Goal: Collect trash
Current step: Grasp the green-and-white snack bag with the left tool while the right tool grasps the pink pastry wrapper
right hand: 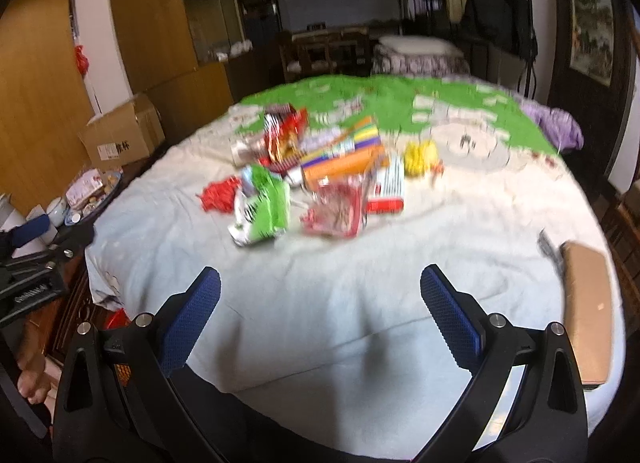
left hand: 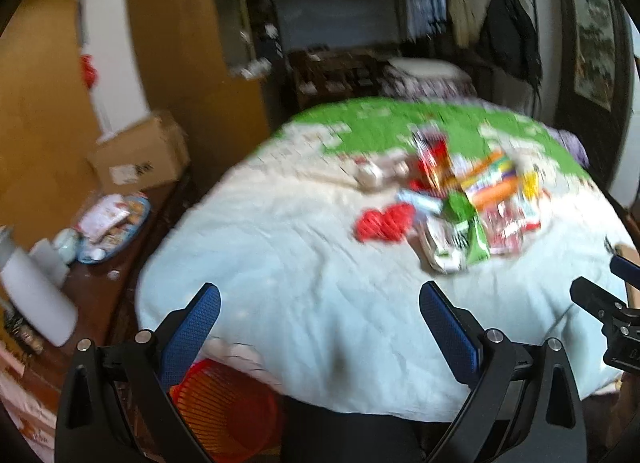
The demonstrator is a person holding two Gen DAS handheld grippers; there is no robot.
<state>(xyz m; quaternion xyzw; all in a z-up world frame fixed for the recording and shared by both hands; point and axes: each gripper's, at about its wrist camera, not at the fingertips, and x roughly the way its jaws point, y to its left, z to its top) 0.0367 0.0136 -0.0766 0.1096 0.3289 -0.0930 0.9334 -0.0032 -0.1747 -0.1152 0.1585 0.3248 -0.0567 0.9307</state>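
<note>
Blurred heap of bright crumpled wrappers [right hand: 316,179] on the pale cloth; both claws [left hand: 320,327] [right hand: 320,315] gape wide, empty

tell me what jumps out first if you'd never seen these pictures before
A bright heap of snack wrappers lies in the middle of the pale cloth-covered table, with green cloth at the far side. A red plastic basket sits low beside the table's near edge, under the left gripper. Both it and the right gripper hang open and empty over the near cloth.
</note>
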